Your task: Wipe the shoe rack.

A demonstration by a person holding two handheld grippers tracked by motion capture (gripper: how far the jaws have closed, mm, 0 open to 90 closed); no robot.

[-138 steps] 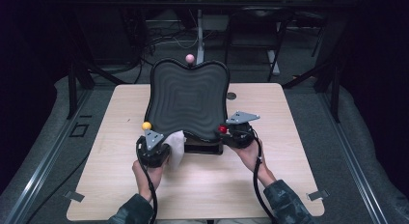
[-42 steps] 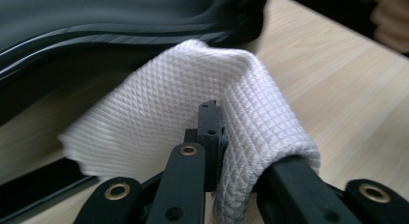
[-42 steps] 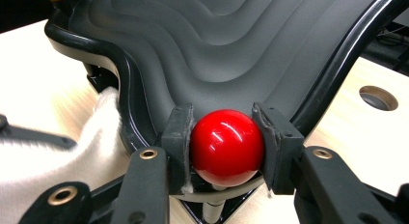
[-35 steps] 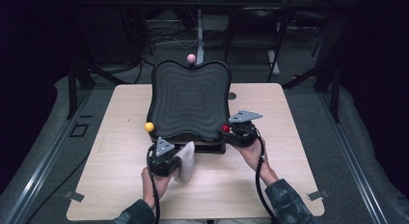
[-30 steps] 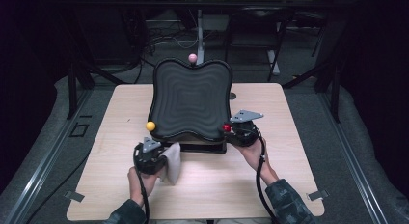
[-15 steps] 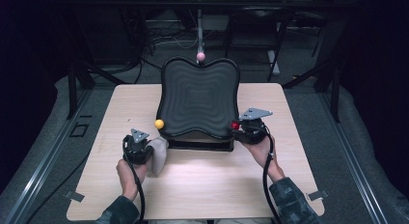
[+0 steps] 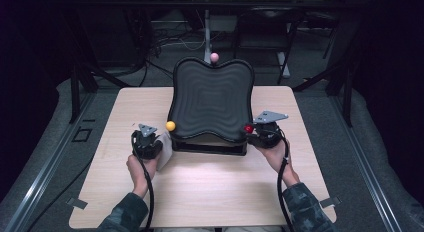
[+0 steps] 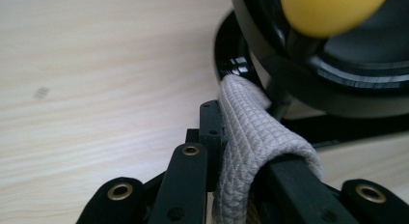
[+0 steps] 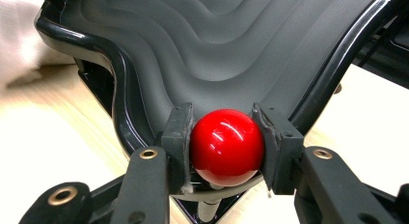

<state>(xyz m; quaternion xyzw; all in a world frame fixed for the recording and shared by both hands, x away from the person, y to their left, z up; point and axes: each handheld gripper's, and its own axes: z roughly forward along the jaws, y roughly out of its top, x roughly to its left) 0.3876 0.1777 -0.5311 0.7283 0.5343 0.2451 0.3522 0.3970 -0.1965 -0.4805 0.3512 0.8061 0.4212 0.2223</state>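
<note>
While the right gripper (image 9: 226, 147) keeps its jaws clamped on the red ball (image 9: 226, 146) at the near corner of the black wavy tray (image 7: 212, 99), the whole tray hangs on that one hold — a smooth round knob could roll out from between the flat pads if the hand twists or pulls sideways, and the tilted tray would then swing or drop back on its base (image 7: 210, 146).

The left gripper (image 8: 226, 151) is pinched tight on a folded grey cloth (image 8: 251, 137), whose free end reaches just ahead of the jaws to the tray's underside, right below the yellow ball (image 8: 333, 9). From here the cloth could snag on the yellow ball's stem or on the threaded part just in front of it, and tug the tray against the right gripper's hold. It may already touch the tray's rim, though this close the view is too blurred to be sure. A loose fold could also slide out and fall on the surface (image 7: 215, 192).
</note>
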